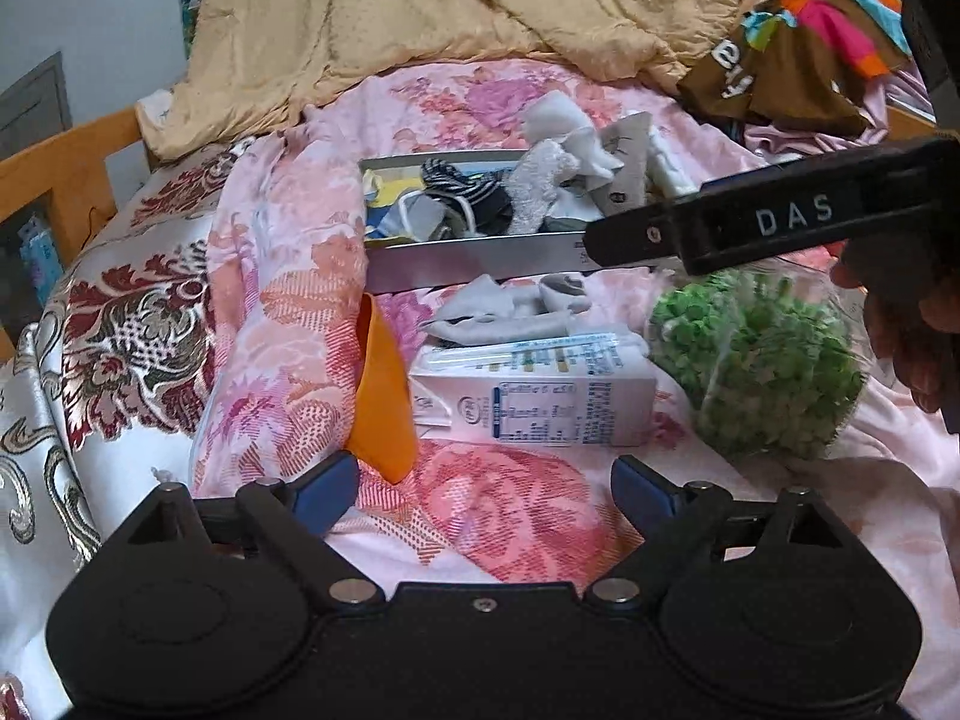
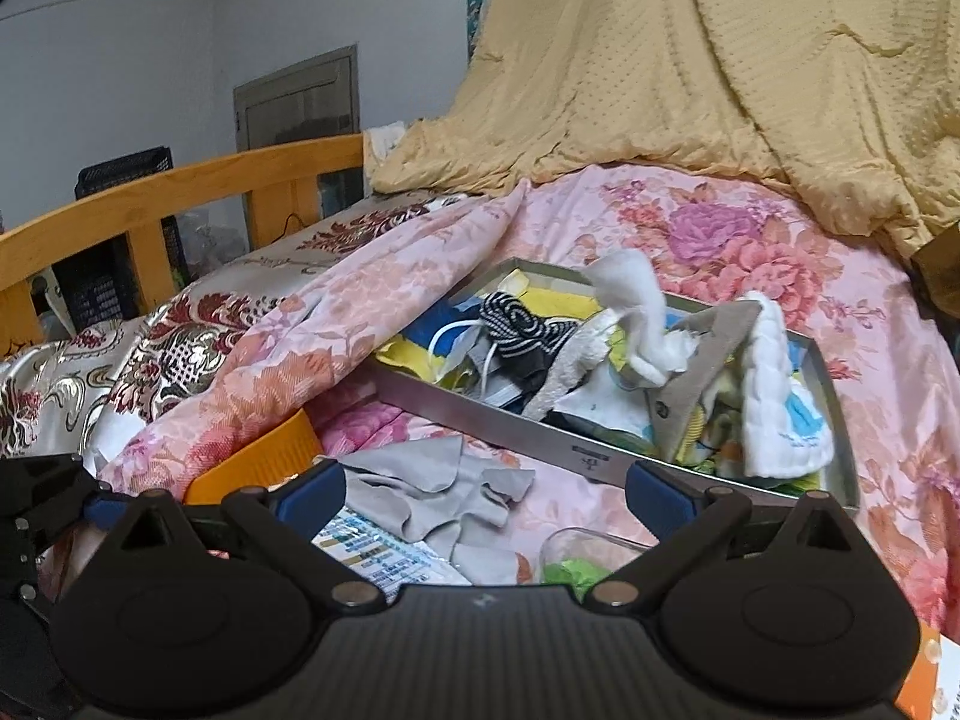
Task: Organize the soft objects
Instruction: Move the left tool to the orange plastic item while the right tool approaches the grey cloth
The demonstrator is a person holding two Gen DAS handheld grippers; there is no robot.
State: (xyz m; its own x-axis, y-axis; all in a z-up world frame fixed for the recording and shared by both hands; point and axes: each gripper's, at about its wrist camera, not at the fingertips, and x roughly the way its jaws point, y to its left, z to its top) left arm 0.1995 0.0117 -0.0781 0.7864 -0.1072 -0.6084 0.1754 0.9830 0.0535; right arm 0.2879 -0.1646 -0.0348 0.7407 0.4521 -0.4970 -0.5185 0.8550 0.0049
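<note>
A shallow metal tray [image 2: 480,414] lies on the pink floral bedspread and holds several soft things: a striped sock [image 2: 516,324], a white sock [image 2: 636,306] and a white cloth [image 2: 780,396]. A crumpled grey sock [image 2: 438,492] lies on the bedspread just in front of the tray, also seen as the grey sock [image 1: 510,306] in the left wrist view. My right gripper [image 2: 486,498] hangs open above it with nothing between its pads. My left gripper [image 1: 486,486] is open and empty over the bedspread, short of a white carton [image 1: 540,402].
A clear bag of green pieces [image 1: 762,360] sits right of the carton, an orange object [image 1: 381,396] to its left. A black finger [image 1: 660,234] of the right gripper crosses the tray's front. A tan blanket [image 2: 690,90] is piled behind; a wooden bed rail [image 2: 180,192] runs at the left.
</note>
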